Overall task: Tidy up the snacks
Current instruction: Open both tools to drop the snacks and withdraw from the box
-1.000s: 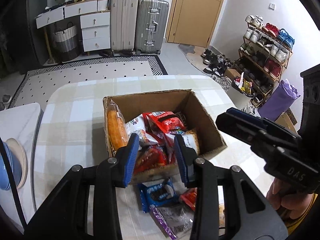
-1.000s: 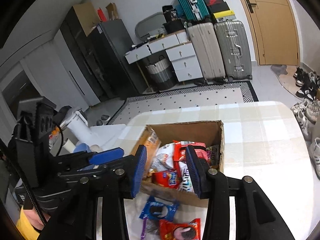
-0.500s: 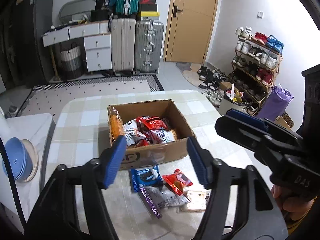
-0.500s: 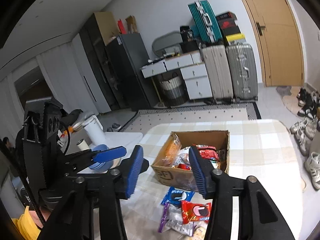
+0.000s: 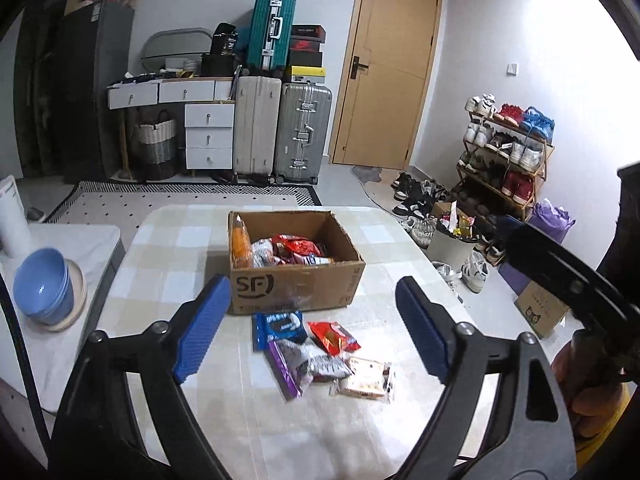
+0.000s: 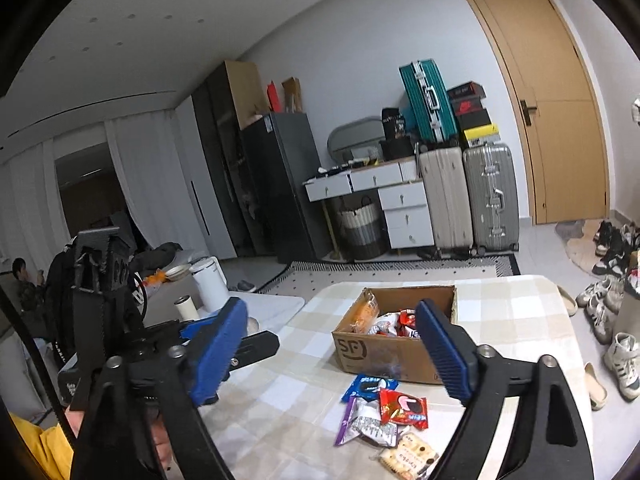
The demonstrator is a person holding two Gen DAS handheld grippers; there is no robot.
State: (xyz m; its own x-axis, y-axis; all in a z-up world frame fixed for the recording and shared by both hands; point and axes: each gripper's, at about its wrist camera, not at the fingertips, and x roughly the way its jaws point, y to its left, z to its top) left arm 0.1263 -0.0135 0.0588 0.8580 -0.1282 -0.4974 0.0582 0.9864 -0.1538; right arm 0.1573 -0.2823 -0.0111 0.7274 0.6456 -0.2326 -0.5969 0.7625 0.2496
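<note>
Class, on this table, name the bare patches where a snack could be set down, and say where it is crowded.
Free: tablecloth left of the box, right of it, and behind it. Crowded: just in front of the box, where the loose snack packets lie overlapping.

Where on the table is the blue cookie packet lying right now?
In the left wrist view the blue cookie packet lies flat on the table, just in front of the cardboard box, left of the red packet.

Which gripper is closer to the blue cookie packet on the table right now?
Neither clearly. The left gripper and the right gripper both hang back above the table, jaws opening and empty, with the blue cookie packet ahead of both, in front of the cardboard box.
</note>
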